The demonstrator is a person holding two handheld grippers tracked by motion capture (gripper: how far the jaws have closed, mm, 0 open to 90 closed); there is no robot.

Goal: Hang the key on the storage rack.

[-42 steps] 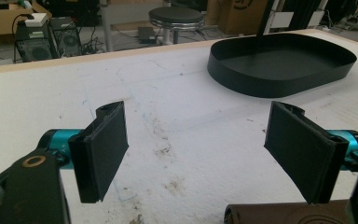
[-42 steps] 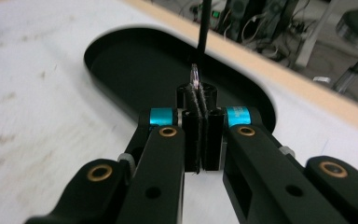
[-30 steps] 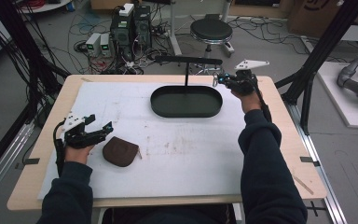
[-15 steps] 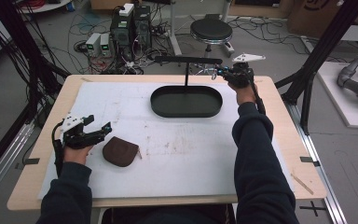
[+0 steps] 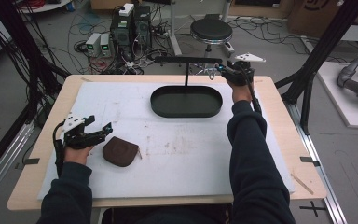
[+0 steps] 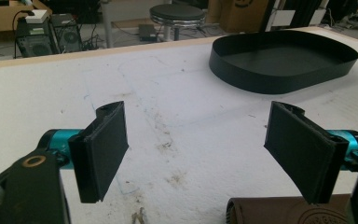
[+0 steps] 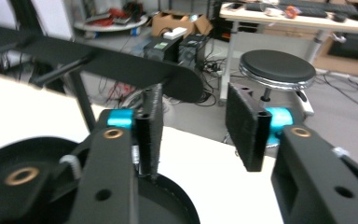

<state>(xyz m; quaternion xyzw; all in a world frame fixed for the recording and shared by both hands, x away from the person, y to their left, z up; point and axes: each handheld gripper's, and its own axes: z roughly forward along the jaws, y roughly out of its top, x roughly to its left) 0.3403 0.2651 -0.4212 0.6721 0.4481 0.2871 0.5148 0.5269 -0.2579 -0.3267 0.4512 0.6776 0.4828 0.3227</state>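
A brown leather pouch lies flat on the white mat at the near left. My left gripper stands open just to its left, low over the mat. In the left gripper view the pouch lies under the right-hand jaw and nothing is between the pads. A black oval tray holds the post of a black stand with a crossbar. My right gripper is open at the bar's right end, where something small and metallic hangs. The right gripper view has the crossbar just beyond the jaws.
The white mat covers most of the wooden table. Behind the table's far edge are a black stool, computer boxes and cables on the floor. Black frame posts stand at both sides.
My right gripper has moved away from me and slightly left, up to the crossbar's right end. The left gripper and the pouch have stayed put.
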